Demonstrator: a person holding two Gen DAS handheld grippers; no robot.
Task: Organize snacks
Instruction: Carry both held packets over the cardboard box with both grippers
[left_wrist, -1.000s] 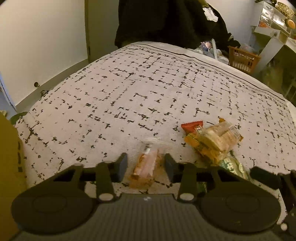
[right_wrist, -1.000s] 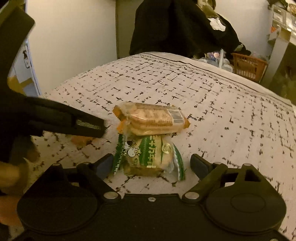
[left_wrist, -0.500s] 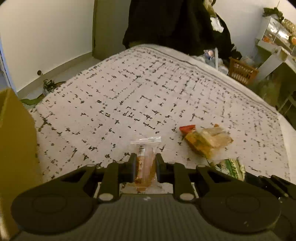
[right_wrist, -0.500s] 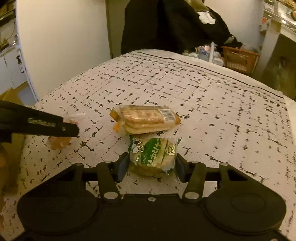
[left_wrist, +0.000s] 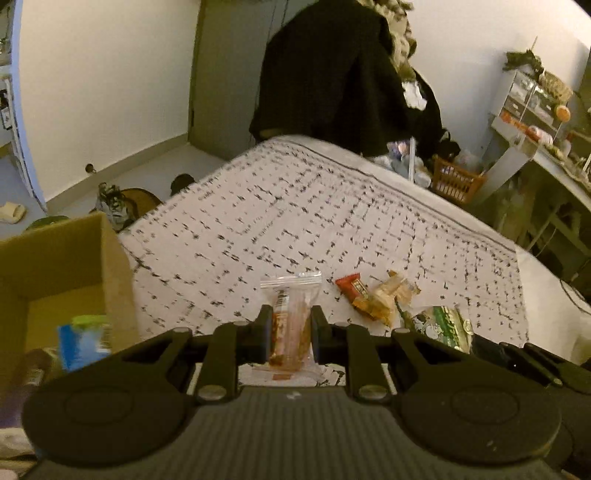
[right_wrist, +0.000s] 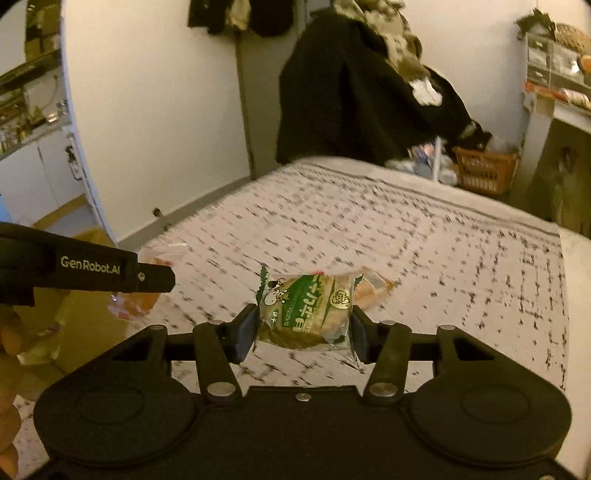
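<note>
— So, what is each gripper doing?

— Both are carrying something. The left gripper (left_wrist: 288, 330) is pinching a clear-wrapped orange snack bar (left_wrist: 291, 325) across its narrow middle, with the sealed end sticking out ahead of the fingers. The right gripper (right_wrist: 303, 328) is clamping a green-and-white cow-print snack packet (right_wrist: 306, 314) by its two side edges, so the printed face is pointing up toward the camera.

— Are they resting on the bed?

— It looks as though both packets are hanging clear of the patterned bedspread (left_wrist: 295, 221); I am judging that from the angle, not from a visible gap.

— Where are they likely heading?

— Probably to the open cardboard box (left_wrist: 62, 258) standing just off the bed's near-left corner. A blue-and-green packet (left_wrist: 85, 339) is already lying inside it, blurred, which suggests the box is serving as the collecting place.

— What is remaining?

— A red-wrapped bar (left_wrist: 351, 286) and a cracker pack in an orange wrapper (left_wrist: 384, 302) are lying together on the near-right part of the bedspread, touching or nearly so.

— Any risk?

— The wrappers are slick and crinkly, so a side grip could slip if either gripper is tilting while reaching over the box wall.

— And the left gripper from the right view?

— Its finger is showing at the left edge, beside an orange blur that is probably the bar.
</note>
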